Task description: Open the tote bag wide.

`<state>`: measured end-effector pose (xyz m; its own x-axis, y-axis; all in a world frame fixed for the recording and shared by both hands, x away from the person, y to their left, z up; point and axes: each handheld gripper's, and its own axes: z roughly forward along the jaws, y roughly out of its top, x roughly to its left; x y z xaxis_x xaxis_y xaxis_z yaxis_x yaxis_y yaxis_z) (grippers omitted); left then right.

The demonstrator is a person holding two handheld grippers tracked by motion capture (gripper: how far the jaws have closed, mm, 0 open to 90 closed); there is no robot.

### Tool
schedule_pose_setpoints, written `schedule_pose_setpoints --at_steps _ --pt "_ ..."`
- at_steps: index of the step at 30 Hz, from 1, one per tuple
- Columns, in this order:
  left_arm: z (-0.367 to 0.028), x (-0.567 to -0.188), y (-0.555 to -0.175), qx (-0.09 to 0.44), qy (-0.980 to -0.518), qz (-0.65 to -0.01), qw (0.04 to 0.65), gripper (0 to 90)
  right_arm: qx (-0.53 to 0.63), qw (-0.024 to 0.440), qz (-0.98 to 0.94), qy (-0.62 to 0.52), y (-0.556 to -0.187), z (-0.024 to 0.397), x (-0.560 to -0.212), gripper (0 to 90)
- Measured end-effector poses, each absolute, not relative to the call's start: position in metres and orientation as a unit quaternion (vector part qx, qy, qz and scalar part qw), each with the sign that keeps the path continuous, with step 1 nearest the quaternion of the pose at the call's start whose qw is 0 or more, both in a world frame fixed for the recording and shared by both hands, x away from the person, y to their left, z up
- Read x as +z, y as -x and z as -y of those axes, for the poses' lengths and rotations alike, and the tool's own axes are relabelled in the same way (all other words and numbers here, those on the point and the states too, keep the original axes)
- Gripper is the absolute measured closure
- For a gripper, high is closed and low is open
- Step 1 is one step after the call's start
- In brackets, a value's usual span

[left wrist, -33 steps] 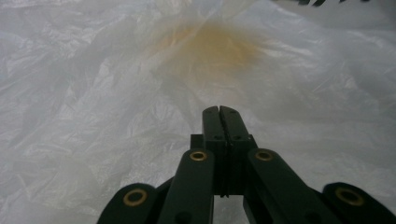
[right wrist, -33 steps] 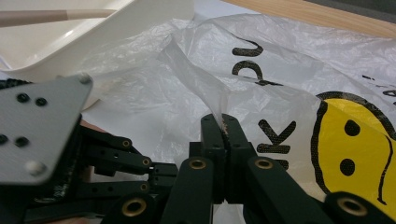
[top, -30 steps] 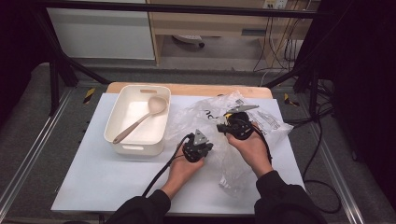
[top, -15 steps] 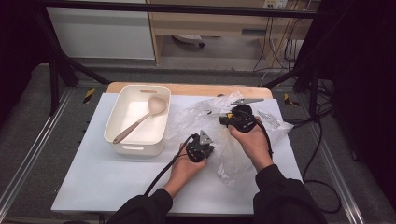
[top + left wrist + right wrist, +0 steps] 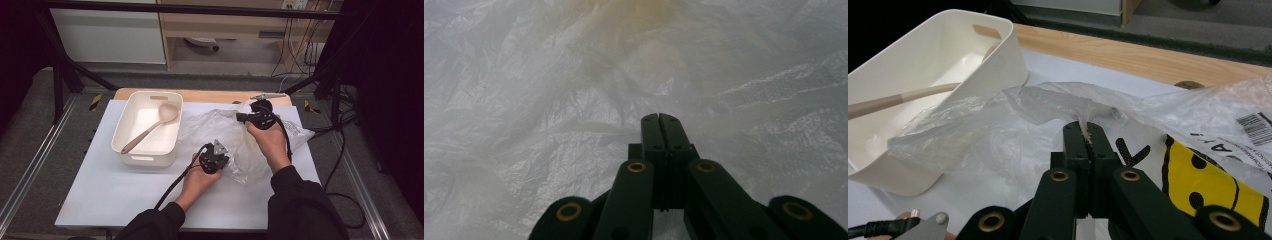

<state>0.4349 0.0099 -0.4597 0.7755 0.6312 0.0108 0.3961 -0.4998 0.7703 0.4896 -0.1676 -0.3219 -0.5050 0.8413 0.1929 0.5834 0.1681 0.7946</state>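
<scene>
So both grippers are working on the crumpled clear plastic bag (image 5: 227, 135) that's lying on the white worktop (image 5: 100, 190), just to the right of the cream rectangular plastic tub (image 5: 131, 150). The left gripper (image 5: 220, 162) is sitting low at the near edge of the bag, and in the left gripper view its jaws are pressed tight together with wrinkled film (image 5: 549, 125) spreading all around the tips (image 5: 659, 122); I honestly can't tell whether any film is actually caught between them. The right gripper (image 5: 241, 118) is hanging higher up over the far part of the bag, and in the right gripper view its jaws are clamped on a thin fold of the bag (image 5: 998, 125), with the film rising up out of the closed tips (image 5: 1084, 131). Off to the right in that same view there's a yellow smiley-face print with black marks (image 5: 1198, 185) and a barcode label (image 5: 1255, 127) on the plastic. A beige long-handled spoon (image 5: 150, 129) is lying diagonally inside the tub, bowl end toward the far corner. A light wooden board (image 5: 200, 95) is running along the far edge of the worktop behind everything.
</scene>
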Motion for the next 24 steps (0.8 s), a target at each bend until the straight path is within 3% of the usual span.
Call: schedule_pose_setpoints --at_steps 24 --pt "-0.009 -0.46 -0.434 0.151 -0.854 -0.3 0.398 90.0 0.444 0.168 -0.739 -0.477 -0.502 0.172 -0.288 90.0"
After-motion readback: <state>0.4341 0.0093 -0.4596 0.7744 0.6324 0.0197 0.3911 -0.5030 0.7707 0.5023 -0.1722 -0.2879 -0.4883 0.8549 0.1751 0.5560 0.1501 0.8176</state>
